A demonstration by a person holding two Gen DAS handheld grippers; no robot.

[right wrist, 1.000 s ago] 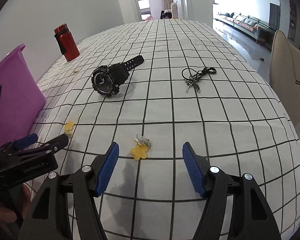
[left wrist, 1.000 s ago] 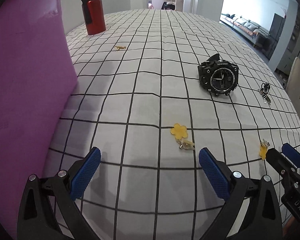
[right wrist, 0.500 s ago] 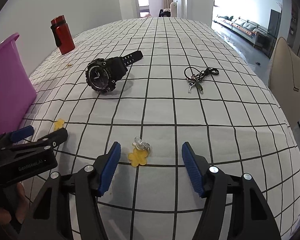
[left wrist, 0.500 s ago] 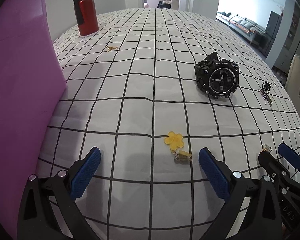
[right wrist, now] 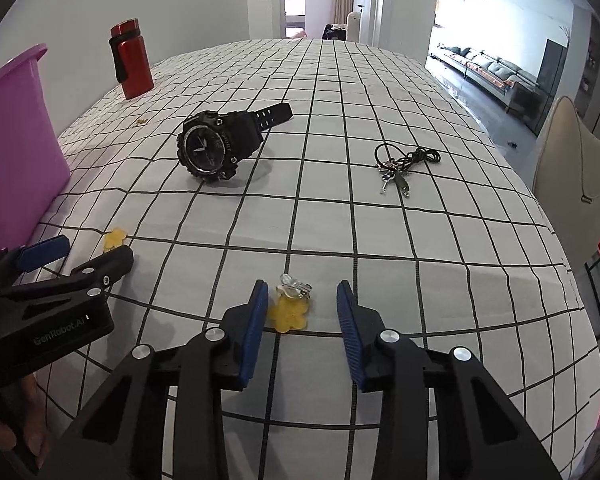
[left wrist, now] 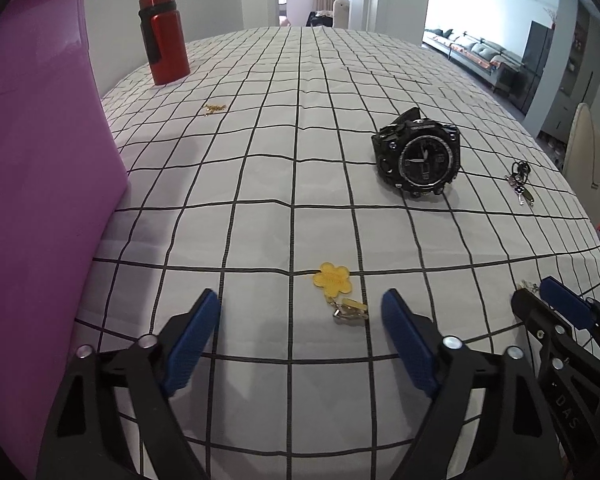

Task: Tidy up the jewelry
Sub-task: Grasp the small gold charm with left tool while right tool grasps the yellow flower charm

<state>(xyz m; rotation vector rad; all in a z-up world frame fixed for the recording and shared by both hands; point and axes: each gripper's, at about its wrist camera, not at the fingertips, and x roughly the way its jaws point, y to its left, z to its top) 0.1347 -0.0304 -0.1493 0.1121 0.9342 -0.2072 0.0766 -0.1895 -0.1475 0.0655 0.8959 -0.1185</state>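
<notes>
Two yellow flower earrings lie on the checked tablecloth. One (left wrist: 333,282) lies just ahead of my open left gripper (left wrist: 300,332), nearer its right finger. The other (right wrist: 289,312) lies between the pads of my right gripper (right wrist: 302,320), whose jaws are partly closed around it without touching. A black watch (left wrist: 418,156) lies farther back and also shows in the right wrist view (right wrist: 216,146). A black cord necklace with charms (right wrist: 404,164) lies right of the watch. A small gold piece (left wrist: 215,108) lies near the bottle.
A purple bin (left wrist: 40,184) stands at the left, close to my left gripper. A red bottle (left wrist: 164,54) stands at the far left of the table. A beige chair (right wrist: 572,148) stands beyond the table's right edge.
Both grippers have moved forward toward their earrings. The right gripper's jaws have narrowed around its yellow flower earring. The left gripper stays wide open.
</notes>
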